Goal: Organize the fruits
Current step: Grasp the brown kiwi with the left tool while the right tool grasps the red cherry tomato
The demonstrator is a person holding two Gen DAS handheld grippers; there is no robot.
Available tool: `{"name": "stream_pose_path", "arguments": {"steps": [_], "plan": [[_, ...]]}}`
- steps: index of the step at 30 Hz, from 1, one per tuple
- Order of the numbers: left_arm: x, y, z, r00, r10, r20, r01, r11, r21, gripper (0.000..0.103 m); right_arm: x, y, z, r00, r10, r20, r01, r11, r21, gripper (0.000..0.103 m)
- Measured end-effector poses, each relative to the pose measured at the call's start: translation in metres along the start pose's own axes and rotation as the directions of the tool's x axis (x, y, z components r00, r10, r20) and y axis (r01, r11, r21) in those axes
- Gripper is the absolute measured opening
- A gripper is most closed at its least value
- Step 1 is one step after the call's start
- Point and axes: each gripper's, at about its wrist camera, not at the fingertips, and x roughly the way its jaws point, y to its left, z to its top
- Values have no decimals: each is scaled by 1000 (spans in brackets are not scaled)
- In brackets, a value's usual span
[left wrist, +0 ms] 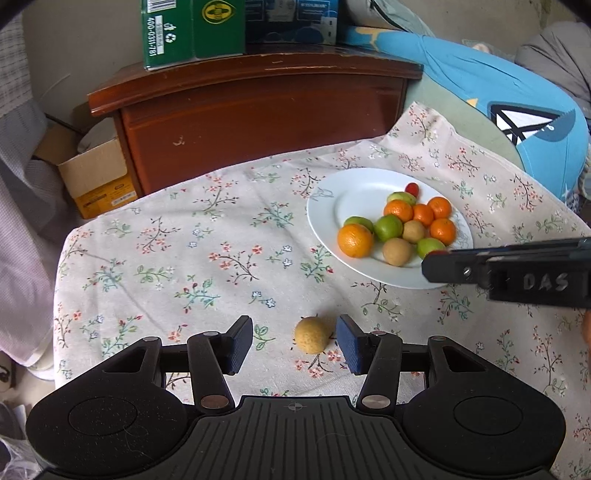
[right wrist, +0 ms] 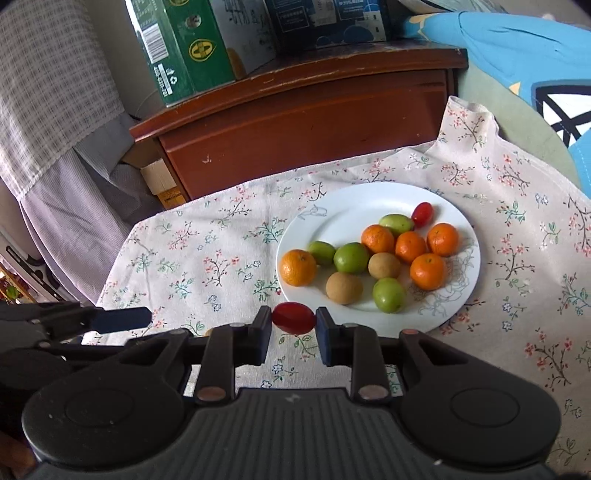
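A white plate point(left wrist: 332, 206) point(right wrist: 332, 206) on the floral cloth holds several oranges, green fruits, brown longans and a red cherry tomato point(right wrist: 422, 214). My left gripper point(left wrist: 294, 341) is open, its pads on either side of a brown longan point(left wrist: 311, 335) that lies on the cloth, close to the right pad. My right gripper point(right wrist: 293, 330) is shut on a red cherry tomato point(right wrist: 294, 318), held just above the cloth at the plate's near left rim. The right gripper shows from the side in the left wrist view point(left wrist: 439, 264).
A dark wooden cabinet point(left wrist: 258, 122) stands behind the table with a green carton point(left wrist: 192, 29) on top. A cardboard box point(left wrist: 98, 177) sits on the floor at left. A blue cushion point(left wrist: 517, 110) lies at right. The floral cloth point(left wrist: 184, 258) covers the table.
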Motion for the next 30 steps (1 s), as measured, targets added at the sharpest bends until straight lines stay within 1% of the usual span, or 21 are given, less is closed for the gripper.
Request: {"name": "stream_pose_path", "arguments": {"steps": [3,6,12,16,17,18,20,23,24,26,30], "plan": [[12,-7,-3,1000,-8,-8,8,1000,25,49,-11,-13,5,1000,10,-6,-10,999,32,26],[22,-9,-6,1000,-13,-19,14,999,33,48,-15,-24,7,1000,16,4,-16,996,89,26],[32,-12,-6,999,-20,-30,21,999,32,47,-7,-32,6,999,19,-27,-16,991,131,26],[41,-14,-8,999,-15,-42,17,999,44,47,-7,-33,7,1000,20,-24,-16,990,141,26],[42,-14,-8,999,-15,-43,17,999,40,45,-8,-34,7,1000,19,-20,-16,990,142,26],[44,-13,-8,999,-18,-46,20,999,34,38,-8,-34,8,1000,20,-18,-17,989,145,26],[46,-12,-8,998,-24,-54,25,999,28,33,-8,-35,9,1000,23,-15,-20,988,152,26],[47,-13,-7,999,-18,-51,20,999,32,30,-8,-35,9,1000,21,-14,-19,988,154,26],[46,-12,-7,999,-15,-50,16,999,32,27,-8,-35,9,1000,20,-15,-18,988,155,26],[46,-12,-7,999,-10,-51,12,1000,27,24,-7,-35,9,1000,19,-17,-16,988,156,26],[45,-10,-7,999,-9,-49,10,1000,17,23,-6,-35,10,1000,13,-14,-11,988,153,26]]}}
